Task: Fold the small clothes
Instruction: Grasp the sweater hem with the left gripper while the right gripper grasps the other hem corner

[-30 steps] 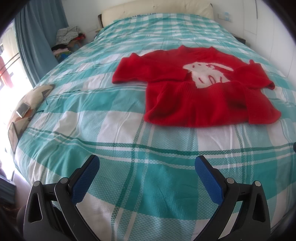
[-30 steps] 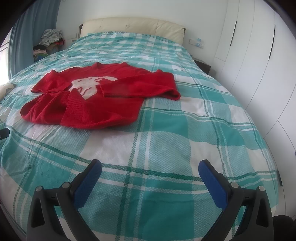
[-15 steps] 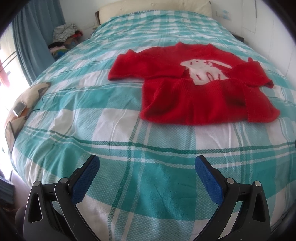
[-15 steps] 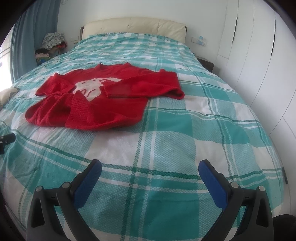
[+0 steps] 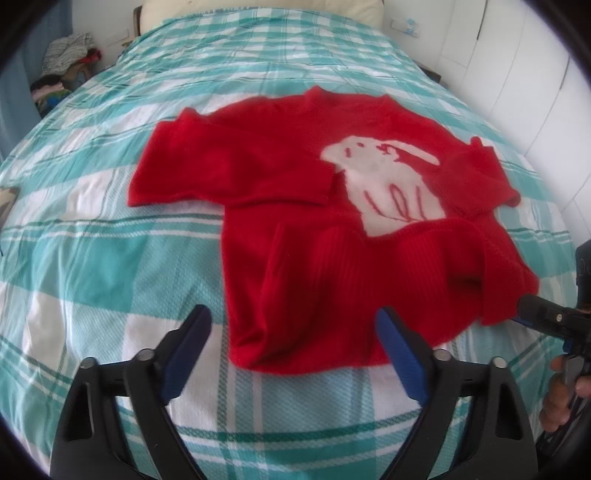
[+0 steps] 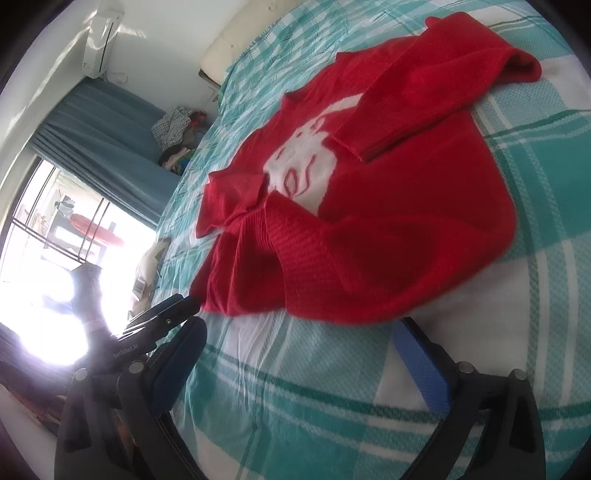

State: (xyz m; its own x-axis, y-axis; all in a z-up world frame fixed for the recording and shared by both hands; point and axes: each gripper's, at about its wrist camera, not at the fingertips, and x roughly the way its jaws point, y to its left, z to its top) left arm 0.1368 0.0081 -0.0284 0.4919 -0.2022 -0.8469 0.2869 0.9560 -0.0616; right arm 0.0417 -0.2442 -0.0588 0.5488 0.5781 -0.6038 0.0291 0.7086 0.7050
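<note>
Red sweater (image 5: 332, 229) on the bed — hem between released, narrowing left gripper (image 5: 291, 339)

A bed (image 5: 110, 258) fills both views, spread with a teal-and-white checked cover (image 6: 332, 398) crossed by thin dark-green lines, and a cream padded headboard (image 5: 258, 9) stands at its far end against a white wall. Beside the bed's far corner a heap of mixed clothes (image 6: 177, 136) sits in front of a blue-grey curtain (image 6: 103, 129), next to a bright window (image 6: 48, 236) with thin bars and below a white air conditioner (image 6: 98, 40) high on the wall. White wardrobe doors (image 5: 517, 85) line the other side of the bed.
</note>
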